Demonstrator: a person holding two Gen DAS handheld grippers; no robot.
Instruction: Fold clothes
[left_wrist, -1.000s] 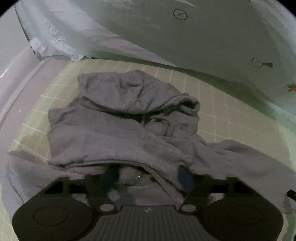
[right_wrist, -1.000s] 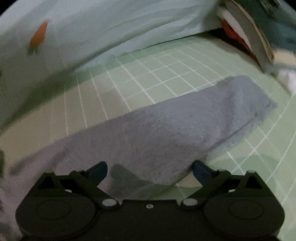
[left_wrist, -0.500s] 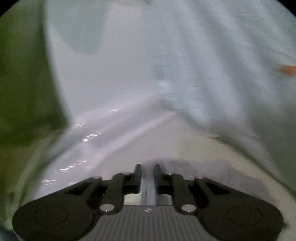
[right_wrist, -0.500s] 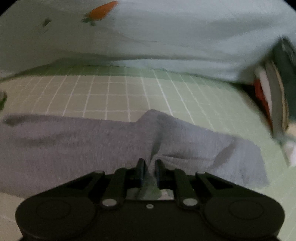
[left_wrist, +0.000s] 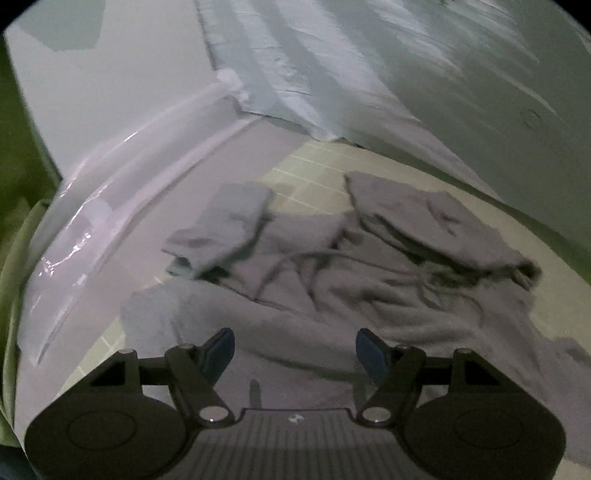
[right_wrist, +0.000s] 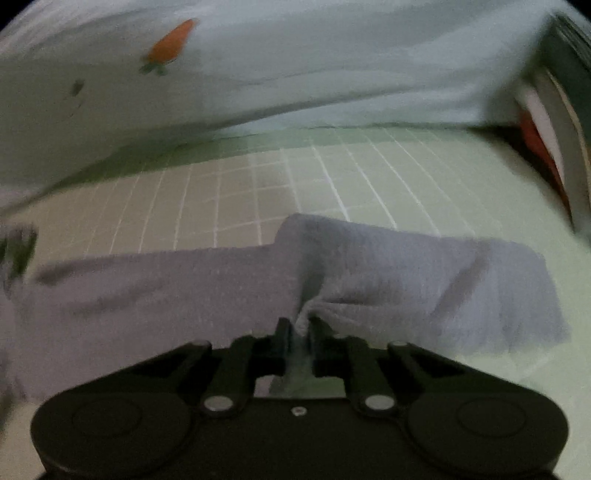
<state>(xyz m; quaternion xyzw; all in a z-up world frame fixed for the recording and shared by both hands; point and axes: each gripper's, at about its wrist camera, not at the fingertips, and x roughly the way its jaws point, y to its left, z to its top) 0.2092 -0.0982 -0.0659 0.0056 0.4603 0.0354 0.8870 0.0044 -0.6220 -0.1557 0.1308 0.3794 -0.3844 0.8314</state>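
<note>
A grey hoodie (left_wrist: 332, 266) lies crumpled on a pale green checked sheet (left_wrist: 314, 173), its hood (left_wrist: 424, 221) at the far right and a folded-over sleeve (left_wrist: 225, 225) at the left. My left gripper (left_wrist: 295, 345) is open and empty, just above the near hem. In the right wrist view the other grey sleeve (right_wrist: 258, 280) stretches across the sheet (right_wrist: 295, 184). My right gripper (right_wrist: 297, 328) is shut on a pinched fold of this sleeve, its cuff (right_wrist: 517, 291) trailing to the right.
A pale quilt (left_wrist: 406, 74) with a carrot print (right_wrist: 170, 44) lies bunched along the far side. A glossy white rail (left_wrist: 122, 184) curves along the left. Stacked books or fabrics (right_wrist: 554, 129) stand at the far right.
My left gripper was shut on cloth half a second ago and is now open over the hoodie, with a sleeve laid on the body. My right gripper closed on the other sleeve and holds it.
</note>
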